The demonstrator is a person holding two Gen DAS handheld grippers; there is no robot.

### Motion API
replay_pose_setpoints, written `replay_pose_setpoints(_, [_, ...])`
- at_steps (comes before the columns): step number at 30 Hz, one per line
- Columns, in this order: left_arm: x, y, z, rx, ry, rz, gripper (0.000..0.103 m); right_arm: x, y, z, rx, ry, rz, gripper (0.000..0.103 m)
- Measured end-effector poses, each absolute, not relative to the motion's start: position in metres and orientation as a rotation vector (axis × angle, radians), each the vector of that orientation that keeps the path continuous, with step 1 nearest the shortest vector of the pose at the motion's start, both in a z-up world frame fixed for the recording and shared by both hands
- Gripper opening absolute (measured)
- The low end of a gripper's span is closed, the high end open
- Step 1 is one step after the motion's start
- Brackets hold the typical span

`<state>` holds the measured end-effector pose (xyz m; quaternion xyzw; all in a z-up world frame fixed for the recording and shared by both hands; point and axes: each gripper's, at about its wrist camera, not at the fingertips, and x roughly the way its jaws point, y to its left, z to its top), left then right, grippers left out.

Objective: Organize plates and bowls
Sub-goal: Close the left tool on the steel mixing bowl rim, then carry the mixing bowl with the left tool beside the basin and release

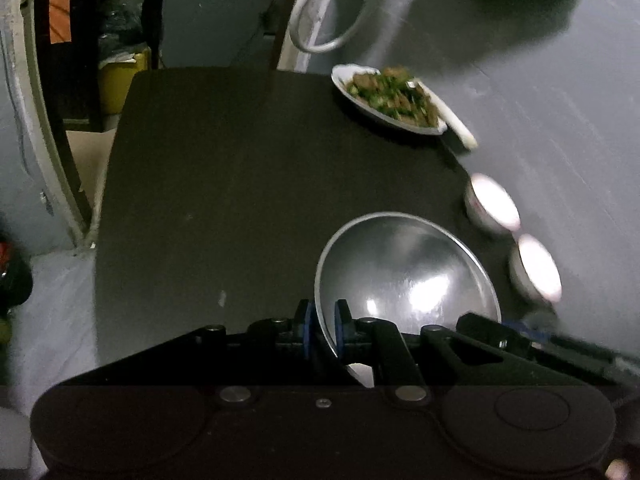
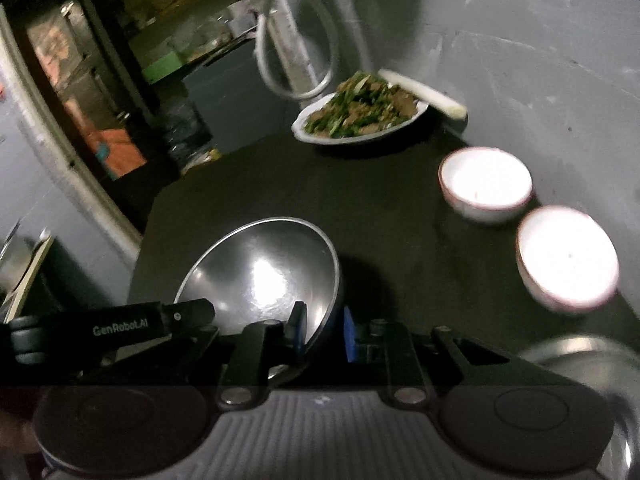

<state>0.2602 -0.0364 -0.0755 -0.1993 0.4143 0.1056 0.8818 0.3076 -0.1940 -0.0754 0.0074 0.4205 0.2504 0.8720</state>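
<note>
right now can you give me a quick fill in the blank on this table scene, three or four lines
1. Both the left gripper and the right gripper are shut on the rim of the same ____ bowl.
2. The number of small white bowls standing near the wall is ____.
3. The white plate at the far end of the dark table holds ____.

Missing words: metal; two; food
</note>
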Motion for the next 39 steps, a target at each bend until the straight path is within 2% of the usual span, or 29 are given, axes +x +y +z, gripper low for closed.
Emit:
replay_pose_setpoints(7, [0.195, -0.061, -0.075, -0.359, 0.945, 0.177, 0.015, 0.243, -0.217, -0.072, -0.026, 0.926, 0.583, 0.022])
replay_pose_setpoints(21, [0.144, -0.057, -0.073, -0.308, 0.987, -0.011, 0.016, 0.159, -0.234, -0.068, -0.008, 0.98, 0.492, 0.022])
replay_pose_setpoints(29, [0.136, -0.053, -0.078, -0.302, 1.008, -0.054, 0.016, 0.121, -0.227, -0.072, -0.007, 0.961, 0.411, 0.022])
replay_pose_setpoints(39, [0.147, -0.046, -0.084, -0.237, 1.009, -0.059, 0.018, 0.114, -0.214, -0.077, -0.029, 0.929, 0.376, 0.022])
